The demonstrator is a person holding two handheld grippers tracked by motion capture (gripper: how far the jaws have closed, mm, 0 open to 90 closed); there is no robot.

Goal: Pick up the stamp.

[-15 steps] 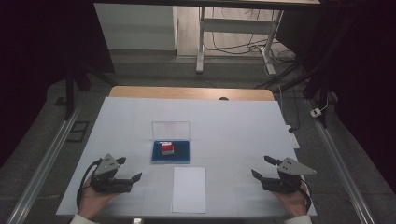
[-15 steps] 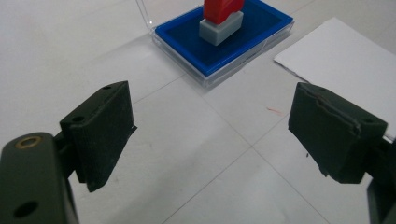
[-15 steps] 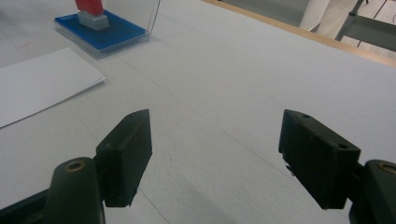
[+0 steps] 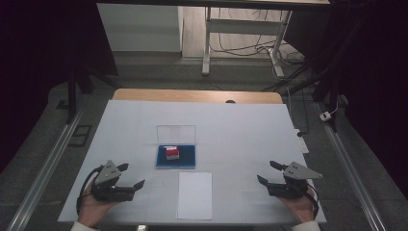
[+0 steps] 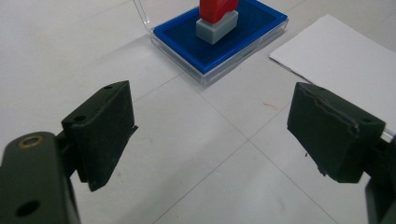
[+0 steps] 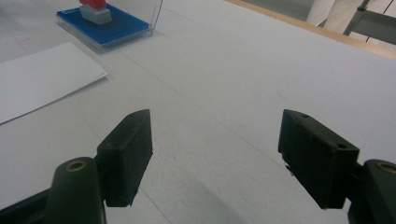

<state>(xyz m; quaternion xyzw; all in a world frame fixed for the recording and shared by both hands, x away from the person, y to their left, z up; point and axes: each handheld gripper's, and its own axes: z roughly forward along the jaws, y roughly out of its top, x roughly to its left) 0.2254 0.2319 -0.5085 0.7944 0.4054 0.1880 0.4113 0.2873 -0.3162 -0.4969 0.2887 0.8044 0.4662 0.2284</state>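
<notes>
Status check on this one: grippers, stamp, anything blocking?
Left gripper open, right gripper open, both empty. Red-and-grey stamp upright on blue ink pad, lid open. White paper sheet in front; nothing blocking.

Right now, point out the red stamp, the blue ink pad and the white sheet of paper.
red stamp [image 4: 172,152], high view, on its top.
blue ink pad [image 5: 252,28], left gripper view, on its bare blue surface.
white sheet of paper [image 4: 195,195], high view, on its middle.
</notes>
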